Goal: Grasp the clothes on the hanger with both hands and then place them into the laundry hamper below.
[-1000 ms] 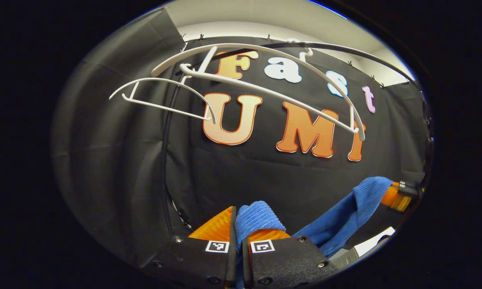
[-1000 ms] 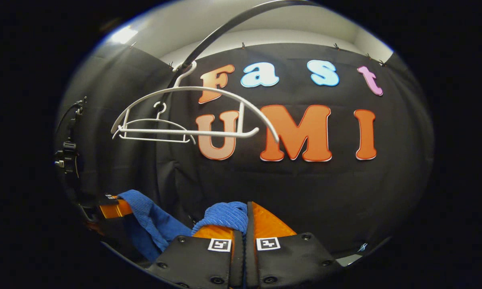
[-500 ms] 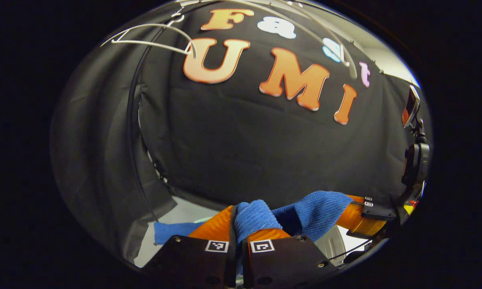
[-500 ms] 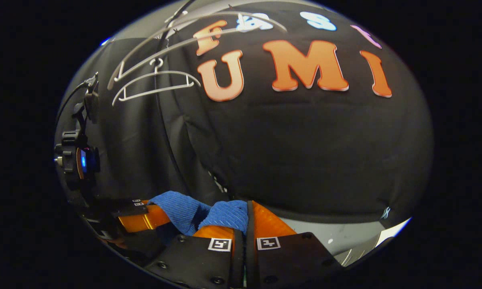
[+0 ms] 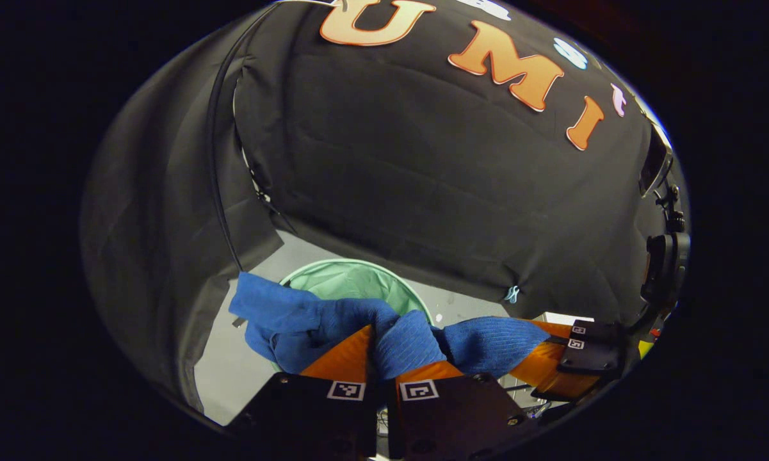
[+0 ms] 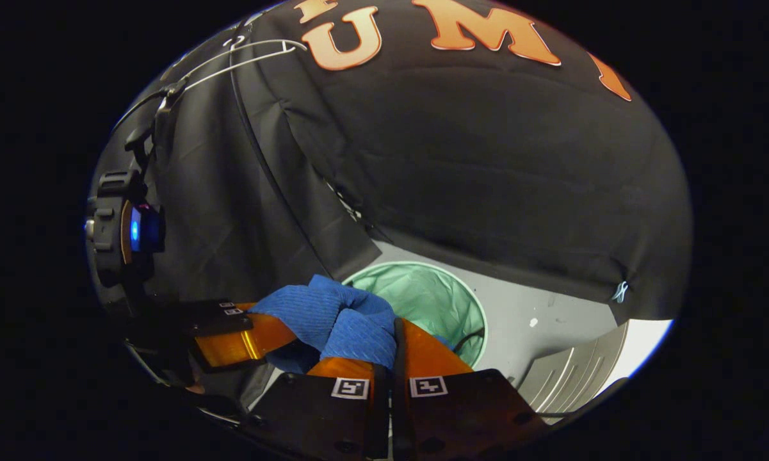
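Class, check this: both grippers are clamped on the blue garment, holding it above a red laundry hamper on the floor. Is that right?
Not quite: the laundry hamper is pale green, not red, as the right gripper view shows. The rest holds: the left gripper and right gripper both clamp the blue garment above it.

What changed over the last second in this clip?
Both grippers came down from beside the hangers, carrying the blue garment toward the green hamper, now in sight below. The left gripper and right gripper stayed clamped on the cloth throughout.
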The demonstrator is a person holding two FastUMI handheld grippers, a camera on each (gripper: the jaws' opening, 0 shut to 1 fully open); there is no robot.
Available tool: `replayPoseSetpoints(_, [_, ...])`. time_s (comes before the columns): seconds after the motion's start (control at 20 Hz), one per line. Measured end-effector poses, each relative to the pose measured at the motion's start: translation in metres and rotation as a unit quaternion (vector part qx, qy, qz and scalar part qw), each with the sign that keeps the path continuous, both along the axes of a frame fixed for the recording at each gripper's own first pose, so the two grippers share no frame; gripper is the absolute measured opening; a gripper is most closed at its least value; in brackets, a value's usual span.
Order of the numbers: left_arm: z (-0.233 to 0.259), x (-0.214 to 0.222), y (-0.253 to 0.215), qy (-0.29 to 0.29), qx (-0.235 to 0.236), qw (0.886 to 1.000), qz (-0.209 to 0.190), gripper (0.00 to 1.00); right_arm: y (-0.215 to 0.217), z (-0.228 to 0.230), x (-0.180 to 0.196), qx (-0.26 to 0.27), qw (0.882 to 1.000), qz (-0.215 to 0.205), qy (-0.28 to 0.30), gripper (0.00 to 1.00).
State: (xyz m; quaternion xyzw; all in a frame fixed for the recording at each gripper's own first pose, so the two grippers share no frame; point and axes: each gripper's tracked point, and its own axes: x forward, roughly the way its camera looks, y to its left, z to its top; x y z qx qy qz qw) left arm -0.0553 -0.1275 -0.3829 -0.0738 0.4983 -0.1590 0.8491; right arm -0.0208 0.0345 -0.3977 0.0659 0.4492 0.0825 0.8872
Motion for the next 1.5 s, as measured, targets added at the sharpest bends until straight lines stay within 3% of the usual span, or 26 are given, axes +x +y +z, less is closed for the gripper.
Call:
replayPoseSetpoints(0.1, [-0.010, -0.009, 0.001, 0.020, 0.007, 1.000, -0.001, 0.08, 0.000, -0.012, -0.003, -0.002, 1.000, -0.005, 0.024, 0.10])
replayPoseSetpoints(0.15, [-0.015, -0.013, 0.002, 0.026, 0.011, 1.000, 0.001, 0.14, -0.001, -0.017, -0.004, -0.003, 0.999, -0.007, 0.033, 0.10])
replayPoseSetpoints(0.25, [-0.026, -0.017, 0.007, 0.037, 0.017, 0.999, 0.004, 0.10, -0.005, -0.026, -0.008, -0.004, 0.999, -0.008, 0.047, 0.10])
replayPoseSetpoints(0.3, [-0.030, -0.021, 0.010, 0.044, 0.020, 0.999, 0.005, 0.20, -0.007, -0.030, -0.012, -0.007, 0.999, -0.007, 0.053, 0.10])
replayPoseSetpoints(0.35, [-0.032, -0.023, 0.012, 0.049, 0.022, 0.999, 0.005, 0.10, -0.006, -0.033, -0.014, -0.006, 0.998, -0.005, 0.058, 0.11])
replayPoseSetpoints(0.4, [-0.033, -0.028, 0.016, 0.057, 0.024, 0.998, 0.007, 0.15, -0.005, -0.038, -0.017, -0.008, 0.998, -0.003, 0.065, 0.14])
replayPoseSetpoints(0.5, [-0.040, -0.032, 0.023, 0.066, 0.032, 0.997, 0.013, 0.45, -0.005, -0.041, -0.019, -0.005, 0.998, -0.005, 0.070, 0.22])
replayPoseSetpoints(0.55, [-0.044, -0.033, 0.029, 0.070, 0.045, 0.996, 0.020, 0.46, -0.005, -0.041, -0.021, -0.003, 0.997, -0.005, 0.075, 0.27])
replayPoseSetpoints(0.6, [-0.043, -0.035, 0.034, 0.075, 0.051, 0.996, 0.025, 0.55, -0.004, -0.041, -0.020, 0.000, 0.997, -0.008, 0.073, 0.27])
replayPoseSetpoints(0.65, [-0.038, -0.035, 0.039, 0.075, 0.056, 0.995, 0.035, 0.58, -0.003, -0.040, -0.021, 0.003, 0.997, -0.009, 0.073, 0.51])
replayPoseSetpoints(0.8, [-0.045, -0.036, 0.049, 0.088, 0.052, 0.993, 0.066, 0.99, -0.001, -0.037, -0.025, 0.006, 0.997, -0.003, 0.073, 0.88])
replayPoseSetpoints(0.85, [-0.041, -0.037, 0.053, 0.089, 0.048, 0.992, 0.073, 0.96, -0.002, -0.039, -0.029, 0.000, 0.997, -0.005, 0.071, 1.00])
replayPoseSetpoints(1.25, [0.003, -0.019, 0.061, 0.004, 0.052, 0.997, 0.065, 0.96, 0.004, -0.016, -0.032, -0.002, 0.999, -0.006, 0.040, 0.98])
replayPoseSetpoints(1.5, [0.069, 0.000, 0.072, -0.086, 0.056, 0.992, 0.075, 0.96, 0.002, 0.048, -0.018, -0.001, 0.999, -0.024, -0.041, 0.99])
